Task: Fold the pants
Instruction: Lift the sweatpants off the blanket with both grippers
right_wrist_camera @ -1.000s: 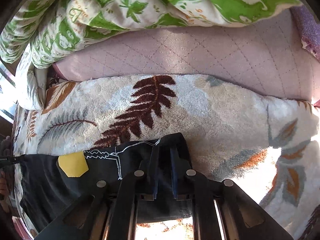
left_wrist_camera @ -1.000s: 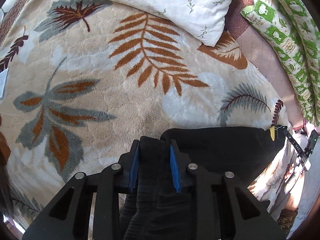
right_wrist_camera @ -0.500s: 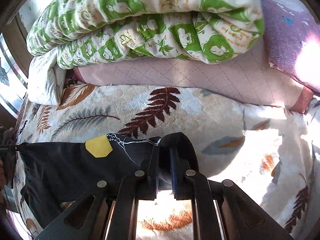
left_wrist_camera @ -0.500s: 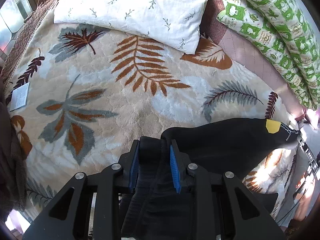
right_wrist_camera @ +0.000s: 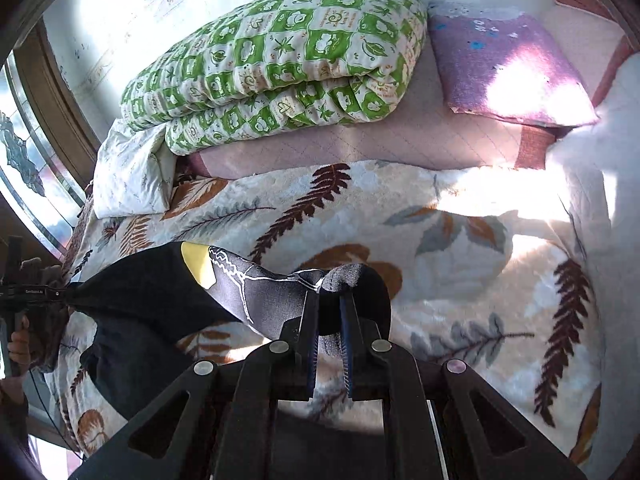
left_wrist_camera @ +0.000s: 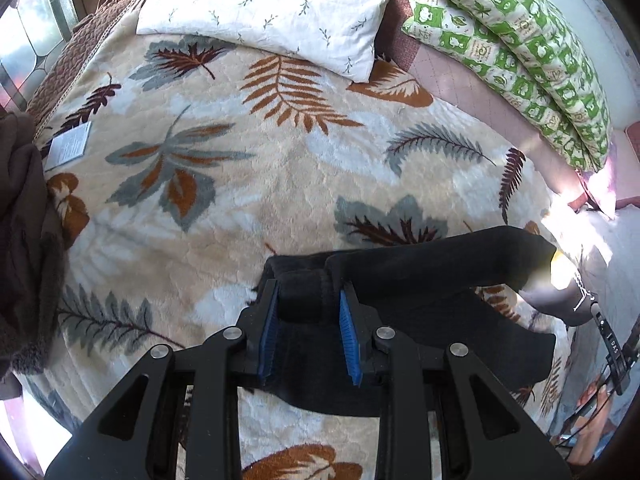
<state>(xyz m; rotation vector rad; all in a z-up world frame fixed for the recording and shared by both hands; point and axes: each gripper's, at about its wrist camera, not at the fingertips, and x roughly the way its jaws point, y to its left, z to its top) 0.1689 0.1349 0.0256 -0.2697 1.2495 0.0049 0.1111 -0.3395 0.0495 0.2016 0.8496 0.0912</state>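
From the left wrist, the left gripper (left_wrist_camera: pixel 308 304) has its blue-padded fingers (left_wrist_camera: pixel 267 332) clamped on a thick bunch of the black pants (left_wrist_camera: pixel 420 280). The cloth fills the gap between the pads. From there the pants stretch to the right, lifted off the leaf-patterned blanket (left_wrist_camera: pixel 240 184) on the bed, with a lower flap hanging beneath the taut upper edge. At the far right end a bit of yellow patch (left_wrist_camera: pixel 557 257) shows, and just past it the right gripper (left_wrist_camera: pixel 612 344) appears as a dark bar, though too close to the blurred rim to read its fingers. A white pillow (left_wrist_camera: pixel 272 8) lies at the head of the blanket, a green-and-white quilt (left_wrist_camera: pixel 520 40) is folded at upper right, and a brown fleecy cloth (left_wrist_camera: pixel 24 240) sits at the left edge. A small white label (left_wrist_camera: pixel 69 145) lies on the blanket's edge near it.

From the right wrist, the right gripper (right_wrist_camera: pixel 330 300) has its fingers nearly together, pinching a thin fold of the pants (right_wrist_camera: pixel 160 292) at the waistband end. The yellow patch (right_wrist_camera: pixel 196 264) and white stitching sit just left of the grip. The pants run off to the left, raised above the blanket (right_wrist_camera: pixel 460 240), to where the left gripper (right_wrist_camera: pixel 28 292) holds the other end, a hand (right_wrist_camera: pixel 18 344) below it. The folded quilt (right_wrist_camera: pixel 280 60) and a purple cushion (right_wrist_camera: pixel 508 68) rest on the pink sheet behind
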